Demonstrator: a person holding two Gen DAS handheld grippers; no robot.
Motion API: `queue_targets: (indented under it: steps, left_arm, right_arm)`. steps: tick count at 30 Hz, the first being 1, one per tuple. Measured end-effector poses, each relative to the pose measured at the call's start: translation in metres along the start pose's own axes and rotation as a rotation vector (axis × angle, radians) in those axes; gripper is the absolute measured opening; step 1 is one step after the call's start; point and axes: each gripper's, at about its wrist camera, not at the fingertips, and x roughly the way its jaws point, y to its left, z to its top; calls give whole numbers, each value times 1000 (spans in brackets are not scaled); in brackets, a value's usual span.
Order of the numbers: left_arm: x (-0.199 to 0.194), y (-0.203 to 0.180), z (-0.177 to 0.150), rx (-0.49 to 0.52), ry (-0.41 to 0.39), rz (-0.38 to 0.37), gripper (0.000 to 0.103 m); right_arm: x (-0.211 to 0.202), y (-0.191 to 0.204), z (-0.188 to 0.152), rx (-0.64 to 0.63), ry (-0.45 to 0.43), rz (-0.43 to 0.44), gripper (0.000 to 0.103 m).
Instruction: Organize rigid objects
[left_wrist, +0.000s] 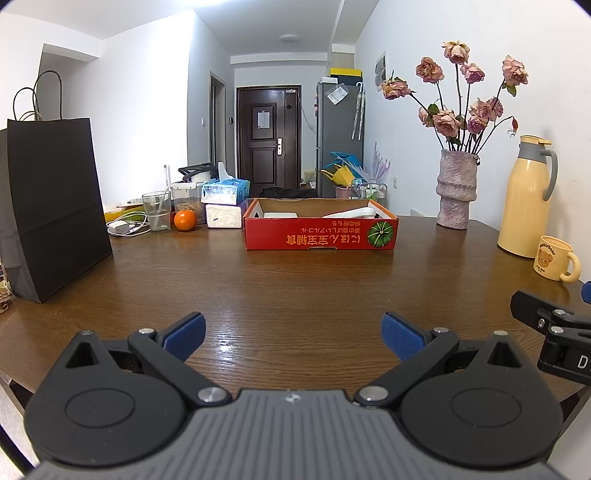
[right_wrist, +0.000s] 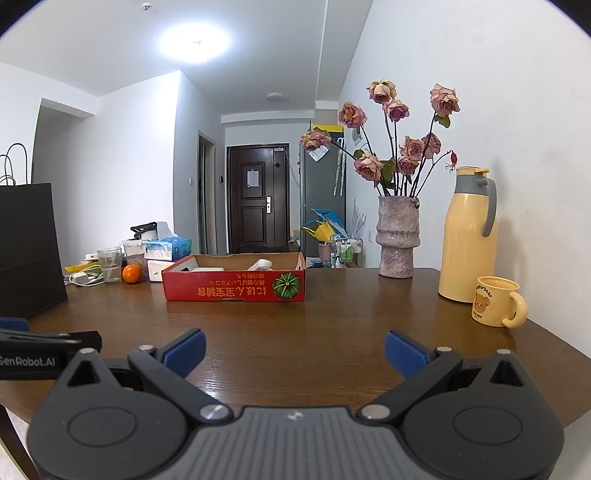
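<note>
Both grippers, left (left_wrist: 293, 334) and right (right_wrist: 294, 350), hovered near, jaws spread, empty. Far red box (left_wrist: 319, 233) held white items (left_wrist: 354, 213), judged light, stiff, best gripped across narrow sides.

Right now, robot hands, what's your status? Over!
Left gripper open, empty. Right gripper open, empty. Red box across the table, white items inside. Nothing in the way.

I have a broad bare stretch of wooden table (left_wrist: 295, 280) ahead, open all the way to the red cardboard box (left_wrist: 319, 233) at the middle. My left side is walled off by a tall black paper bag (left_wrist: 55, 206). On the right, a yellow mug (right_wrist: 496, 301), a yellow flask (right_wrist: 469, 236) and a vase of dried roses (right_wrist: 397, 238) line the wall
</note>
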Motion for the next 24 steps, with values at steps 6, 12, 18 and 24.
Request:
queue_targets:
  steps: [6,12,18,24]
  left_arm:
    - [1,1,0,-2,1,0,103]
    - [0,1,0,-2,0,-1,103]
    - [1,1,-1,-4,3,-5,103]
    - [1,1,-2,-15,1,-11,103]
  right_arm:
    - [0,0,0,0,0,0,103]
    - [0,0,0,-1,1,0,103]
    - [0,0,0,-1,1,0,103]
    - [0,0,0,-1,2,0,103]
